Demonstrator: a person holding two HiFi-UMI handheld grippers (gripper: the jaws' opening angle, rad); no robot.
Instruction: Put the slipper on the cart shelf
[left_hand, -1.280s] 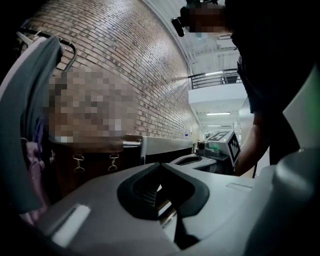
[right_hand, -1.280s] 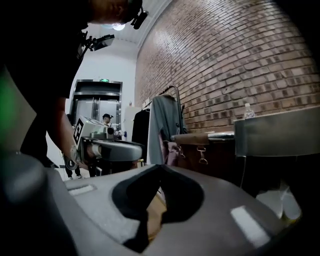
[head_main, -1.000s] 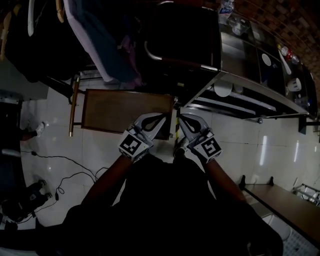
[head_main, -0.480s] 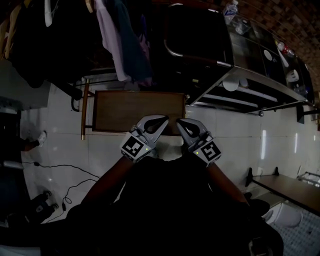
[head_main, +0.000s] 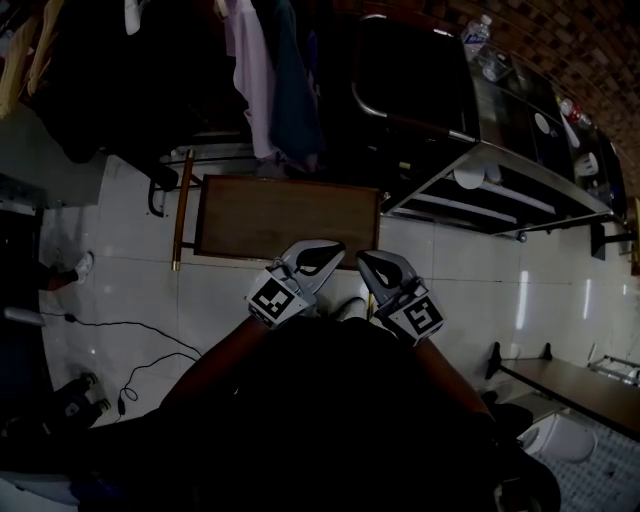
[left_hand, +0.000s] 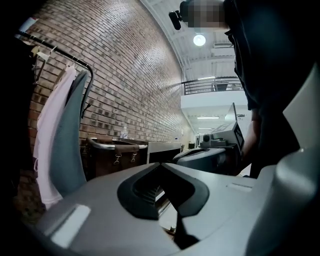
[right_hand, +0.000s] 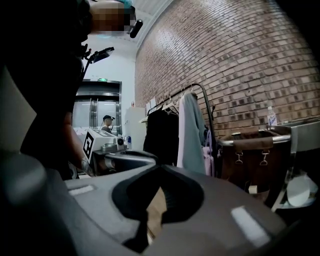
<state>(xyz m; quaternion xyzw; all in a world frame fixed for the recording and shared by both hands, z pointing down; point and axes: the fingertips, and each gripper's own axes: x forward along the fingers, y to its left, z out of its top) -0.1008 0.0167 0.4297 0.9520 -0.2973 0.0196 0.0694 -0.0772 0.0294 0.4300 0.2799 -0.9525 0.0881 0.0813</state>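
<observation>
No slipper shows in any view. A steel cart (head_main: 520, 172) with open shelves stands at the upper right of the head view, and its edge shows in the right gripper view (right_hand: 300, 131). My left gripper (head_main: 326, 250) and right gripper (head_main: 374, 262) hang side by side close to my body, above the floor in front of a low wooden board (head_main: 290, 218). Both have their jaws together with nothing between them, as the left gripper view (left_hand: 160, 167) and right gripper view (right_hand: 160, 171) confirm. A pale shape (head_main: 350, 308) lies on the floor between them, too dark to identify.
A clothes rack with hanging garments (head_main: 270, 80) stands behind the board. A dark brown hamper (head_main: 400, 90) sits beside the cart, with a water bottle (head_main: 478, 30) on the cart top. Cables (head_main: 130, 360) trail over the white tiles at left. A bench (head_main: 570, 385) is at lower right.
The head view has shifted, so the board, rack and cart sit further right and lower in the picture. Both grippers have stayed shut and close together in front of my body.
</observation>
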